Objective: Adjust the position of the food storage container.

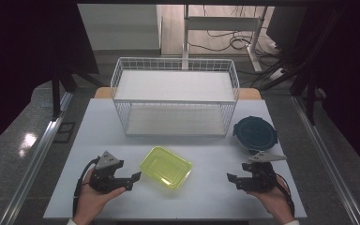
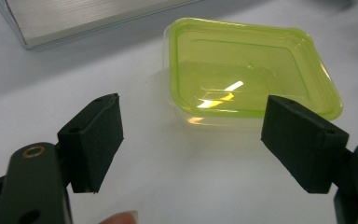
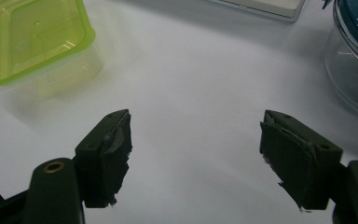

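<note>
Both sets of jaws are spread wide, nothing gripped. Left gripper (image 1: 130,181) and right gripper (image 1: 234,181) are held low over the table (image 1: 206,197). Yellow-green box (image 1: 165,167) is seen lying between them, nearer the left, wire basket (image 1: 175,96) behind.

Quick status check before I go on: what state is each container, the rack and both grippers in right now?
Green-lidded container: lid on, resting on the table, not gripped.
Round blue-lidded container: lid on, standing on the table right of the rack.
Wire rack: upright, both shelves bare.
Left gripper: open, holding nothing, aimed at the green-lidded container.
Right gripper: open, holding nothing, over bare table.
</note>
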